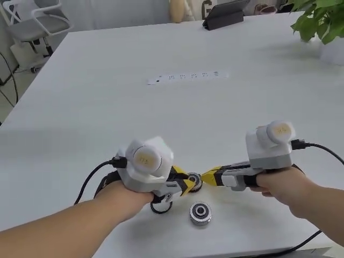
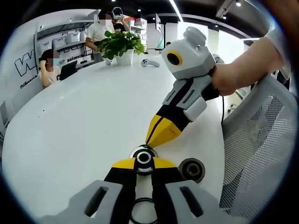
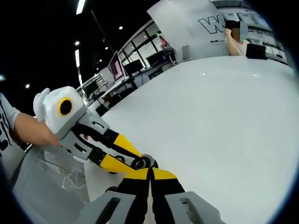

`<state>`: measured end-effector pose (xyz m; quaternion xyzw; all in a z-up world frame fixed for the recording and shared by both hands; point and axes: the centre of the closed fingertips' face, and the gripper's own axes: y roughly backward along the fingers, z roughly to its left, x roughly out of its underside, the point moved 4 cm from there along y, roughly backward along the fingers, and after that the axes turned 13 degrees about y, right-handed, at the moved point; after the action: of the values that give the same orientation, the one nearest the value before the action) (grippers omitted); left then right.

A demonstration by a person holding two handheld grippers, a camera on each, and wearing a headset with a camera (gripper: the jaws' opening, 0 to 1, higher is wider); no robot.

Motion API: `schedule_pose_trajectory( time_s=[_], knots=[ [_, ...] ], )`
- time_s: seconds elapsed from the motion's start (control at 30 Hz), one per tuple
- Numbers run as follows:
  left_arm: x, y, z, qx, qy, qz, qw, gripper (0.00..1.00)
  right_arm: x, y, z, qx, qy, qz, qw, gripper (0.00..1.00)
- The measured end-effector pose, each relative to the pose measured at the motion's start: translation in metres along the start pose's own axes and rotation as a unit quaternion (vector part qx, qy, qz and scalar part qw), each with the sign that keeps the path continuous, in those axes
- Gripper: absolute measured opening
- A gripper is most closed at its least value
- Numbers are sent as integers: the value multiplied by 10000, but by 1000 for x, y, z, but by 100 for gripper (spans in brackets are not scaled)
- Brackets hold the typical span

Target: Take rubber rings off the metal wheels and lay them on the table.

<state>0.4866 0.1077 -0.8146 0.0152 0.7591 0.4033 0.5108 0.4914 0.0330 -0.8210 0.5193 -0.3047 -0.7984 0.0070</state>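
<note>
L gripper [image 1: 185,183] & R gripper [image 1: 207,176]: white/grey bodies, black jaws w/ yellow tips; wheel [image 2: 143,157] silver, black rim; table [image 1: 161,118] white, faint grain; plant [image 1: 317,21] green

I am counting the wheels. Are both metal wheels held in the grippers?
No, only one wheel is gripped; the second metal wheel lies free on the table.

Bright, even overhead light, soft shadows, sharp focus; both gripper views bend at edges.
</note>
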Motion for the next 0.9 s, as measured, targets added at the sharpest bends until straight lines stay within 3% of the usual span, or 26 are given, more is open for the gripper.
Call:
schedule_pose_trajectory(
  time_s=[0.9],
  knots=[
    [0,-1,1,-9,-65,15,10000,6,0,-5,7,-249,-81,-114,9996,0]
  ],
)
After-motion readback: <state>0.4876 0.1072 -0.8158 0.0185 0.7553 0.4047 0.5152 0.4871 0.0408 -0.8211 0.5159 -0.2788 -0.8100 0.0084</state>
